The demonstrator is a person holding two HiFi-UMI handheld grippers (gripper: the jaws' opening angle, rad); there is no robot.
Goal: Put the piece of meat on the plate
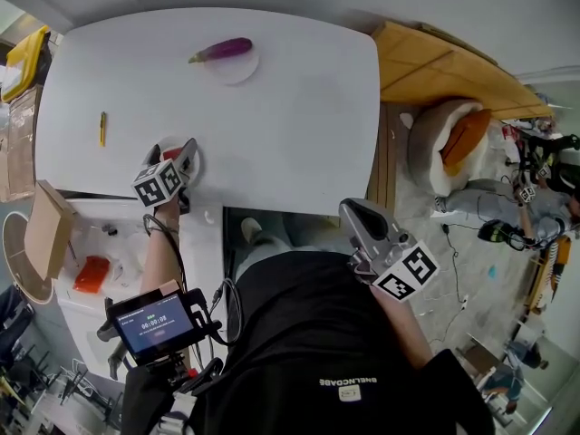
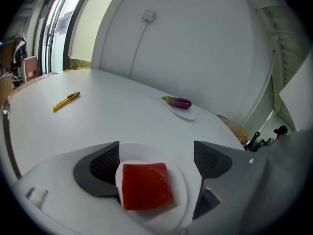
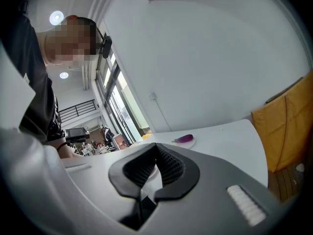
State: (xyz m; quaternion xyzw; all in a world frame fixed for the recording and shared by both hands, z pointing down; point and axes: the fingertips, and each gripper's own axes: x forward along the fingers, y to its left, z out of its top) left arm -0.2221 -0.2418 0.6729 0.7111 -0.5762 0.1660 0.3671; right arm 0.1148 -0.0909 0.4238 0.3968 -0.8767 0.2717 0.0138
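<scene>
The red piece of meat (image 2: 146, 186) lies flat on the white plate (image 2: 182, 179) at the lower centre of the left gripper view, on the white bench (image 2: 122, 121). The left gripper (image 2: 155, 154) has its fingers (image 2: 103, 165) spread wide on either side of the meat, not clamping it. The right gripper (image 3: 156, 151), at the lower right of the head view and off the bench, has its fingers (image 3: 170, 169) closed together on nothing. An eggplant (image 2: 180, 102) sits on a second plate (image 2: 186, 113) farther up the bench.

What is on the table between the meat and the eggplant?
Nothing. Beyond the meat and its plate, only bare white table runs up to the eggplant. The left gripper view shows this best.
</scene>
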